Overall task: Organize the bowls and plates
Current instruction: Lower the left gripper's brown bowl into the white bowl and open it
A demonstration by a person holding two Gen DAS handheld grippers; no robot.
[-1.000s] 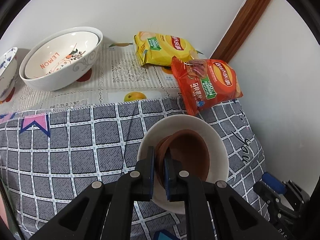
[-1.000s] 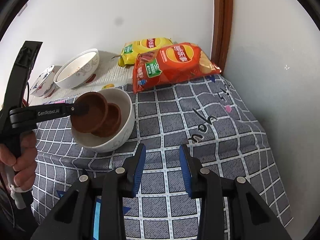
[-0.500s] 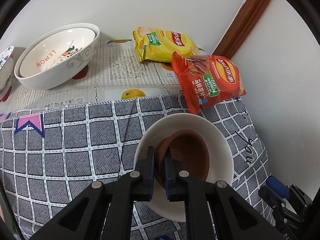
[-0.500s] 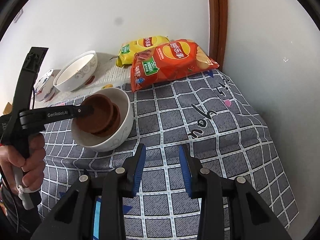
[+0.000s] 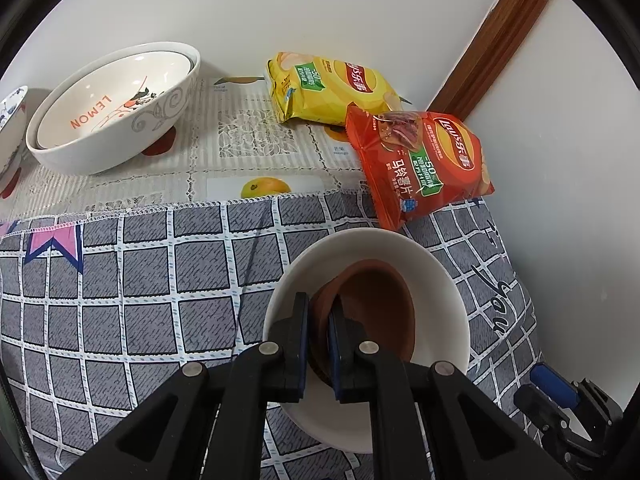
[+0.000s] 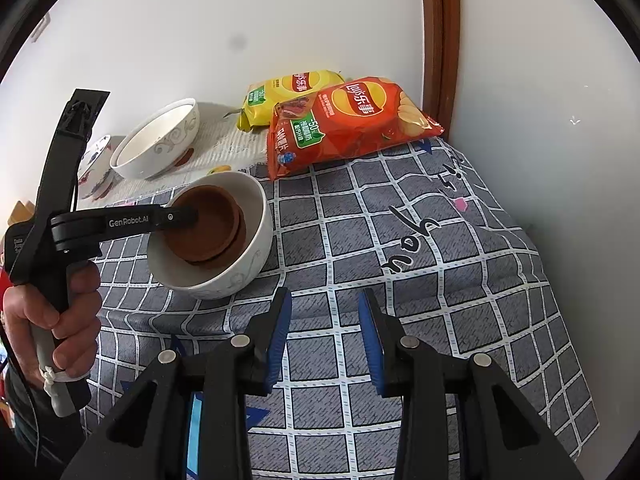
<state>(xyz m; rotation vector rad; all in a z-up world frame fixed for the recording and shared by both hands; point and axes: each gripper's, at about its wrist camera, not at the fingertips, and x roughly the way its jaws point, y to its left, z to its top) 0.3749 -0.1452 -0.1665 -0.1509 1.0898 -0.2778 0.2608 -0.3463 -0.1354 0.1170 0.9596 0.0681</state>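
A white bowl [image 5: 444, 276] [image 6: 240, 268] stands on the grey checked cloth. Inside it lie two brown saucers, one on the other [image 5: 380, 312] [image 6: 208, 228]. My left gripper [image 5: 319, 312] [image 6: 188, 216] is shut on the rim of the upper brown saucer, which rests low inside the bowl. My right gripper [image 6: 324, 336] is open and empty, just in front of the bowl over the cloth. Further back a large white "LEMON" bowl [image 5: 108, 112] [image 6: 156, 140] holds another bowl nested inside.
A yellow chip bag [image 5: 328, 92] [image 6: 288, 96] and a red chip bag [image 5: 420, 164] [image 6: 348, 124] lie by the wall corner. A blue-patterned bowl [image 5: 10, 120] [image 6: 94, 160] stands at far left. A brown door frame [image 6: 440, 40] rises behind.
My left gripper has lowered the brown saucer into the white bowl, onto the other saucer. The right gripper has stayed open in place.
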